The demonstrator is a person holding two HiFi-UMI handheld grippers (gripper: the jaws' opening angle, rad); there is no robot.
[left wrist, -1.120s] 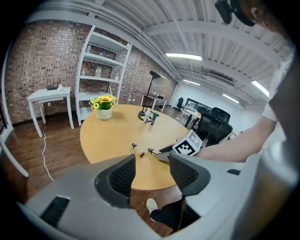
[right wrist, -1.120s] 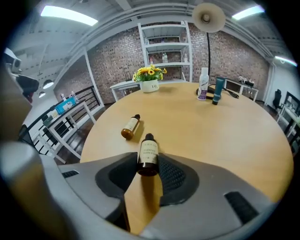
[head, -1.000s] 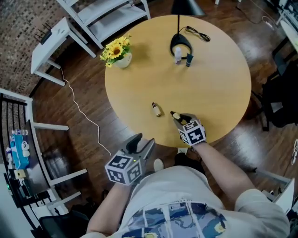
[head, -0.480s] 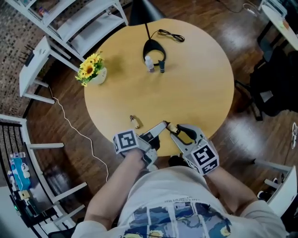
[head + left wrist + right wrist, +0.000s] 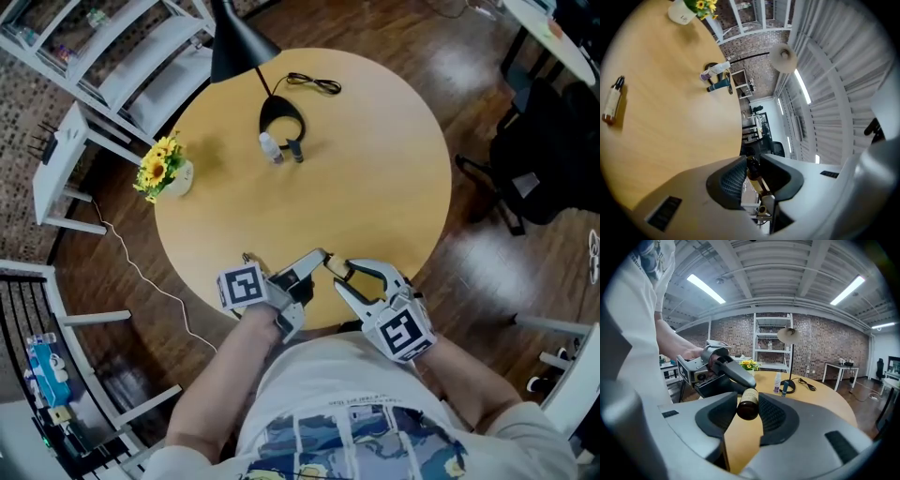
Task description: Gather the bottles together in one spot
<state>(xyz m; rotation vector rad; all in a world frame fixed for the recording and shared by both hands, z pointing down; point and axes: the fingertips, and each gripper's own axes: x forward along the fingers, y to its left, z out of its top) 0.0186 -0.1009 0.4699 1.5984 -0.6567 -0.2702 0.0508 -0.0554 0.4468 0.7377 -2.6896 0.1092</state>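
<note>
Left hand-held gripper (image 5: pixel 319 257) has swung across and just closed on the neck of the small brown glass bottle (image 5: pixel 334 266), pinched at its base by the right hand-held gripper (image 5: pixel 348 276), long axis spanning both, well apart from the black lamp base (image 5: pixel 265 114).

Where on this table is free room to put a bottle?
Free: the middle of the table, between lamp base and near edge, and its right side. Crowded: white bottle and teal bottle beside the lamp base; brown bottle and lying bottle at the near edge.
</note>
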